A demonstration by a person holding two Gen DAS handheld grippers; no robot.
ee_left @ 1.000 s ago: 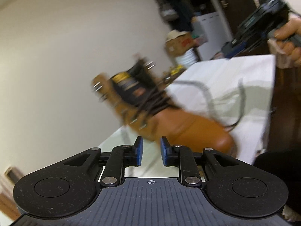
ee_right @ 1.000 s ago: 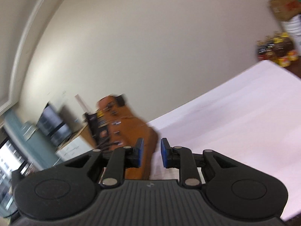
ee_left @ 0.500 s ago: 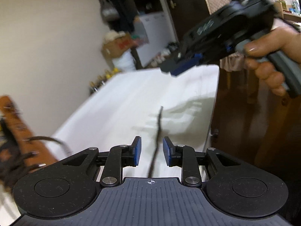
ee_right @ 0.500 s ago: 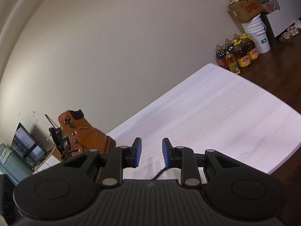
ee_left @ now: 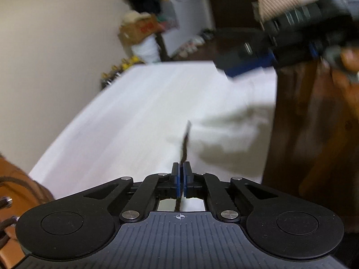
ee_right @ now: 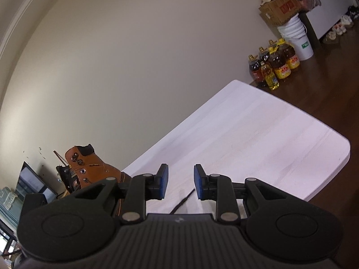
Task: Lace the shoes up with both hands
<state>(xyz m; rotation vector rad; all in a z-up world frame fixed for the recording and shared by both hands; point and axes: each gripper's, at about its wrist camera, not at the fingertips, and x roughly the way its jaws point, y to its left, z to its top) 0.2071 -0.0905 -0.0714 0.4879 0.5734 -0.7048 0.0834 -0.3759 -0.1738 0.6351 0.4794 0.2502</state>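
Observation:
A tan leather boot [ee_right: 89, 170] stands on the white table [ee_right: 258, 134] at the left; its edge with dark laces shows at the lower left of the left wrist view [ee_left: 13, 192]. My left gripper [ee_left: 181, 174] is shut on the dark shoelace [ee_left: 185, 141], whose free end sticks out forward over the table. My right gripper [ee_right: 178, 182] is open and empty above the table, with a lace tip [ee_right: 182, 201] lying below it. The right gripper also shows blurred at the upper right of the left wrist view [ee_left: 246, 65].
Oil bottles [ee_right: 273, 65], a white bucket [ee_right: 296, 40] and a cardboard box [ee_right: 278, 9] stand on the dark wood floor beyond the table's far end. A beige wall runs along the table's left side. A monitor [ee_right: 33, 183] sits behind the boot.
My left gripper has swung away from the boot and shut on the lace end. My right gripper has opened wider and held roughly the same view.

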